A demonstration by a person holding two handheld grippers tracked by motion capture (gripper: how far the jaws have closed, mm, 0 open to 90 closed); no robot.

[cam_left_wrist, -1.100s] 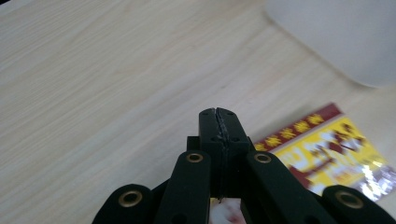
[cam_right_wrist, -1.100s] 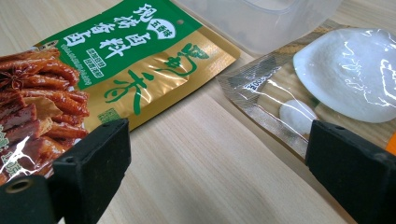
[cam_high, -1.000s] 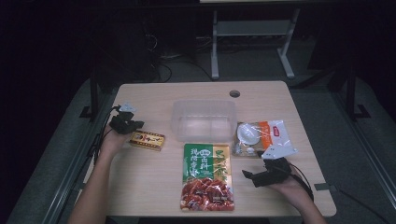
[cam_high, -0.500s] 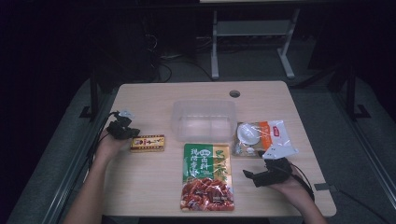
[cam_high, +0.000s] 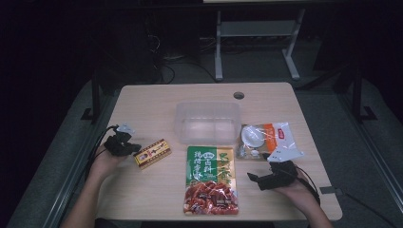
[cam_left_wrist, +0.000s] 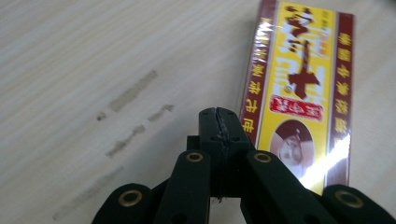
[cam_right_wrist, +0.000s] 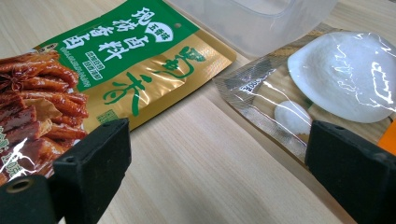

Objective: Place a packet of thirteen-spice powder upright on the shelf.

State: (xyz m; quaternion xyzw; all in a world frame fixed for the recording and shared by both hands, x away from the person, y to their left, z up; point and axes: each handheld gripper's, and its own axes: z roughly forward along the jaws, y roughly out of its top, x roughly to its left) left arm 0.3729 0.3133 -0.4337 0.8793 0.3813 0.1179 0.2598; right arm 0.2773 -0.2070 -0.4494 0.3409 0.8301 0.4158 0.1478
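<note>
Box (cam_high: 152,153) on the table's (cam_high: 142,99) left side, my left gripper (cam_high: 124,146) just beside its end.

My left jaws are clenched on nothing, tips alongside the box's near end in the left gripper view. My right gripper (cam_high: 259,179) rests low, jaws released and wide, bare table between them, green pouch (cam_right_wrist: 107,70) and clear packet (cam_right_wrist: 322,84) ahead, tub (cam_high: 207,121) beyond.

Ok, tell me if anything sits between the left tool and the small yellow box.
Nothing visible does. The left tool, jaws shut and empty, lies right beside the small yellow box on bare table; whether they touch is unclear.
</note>
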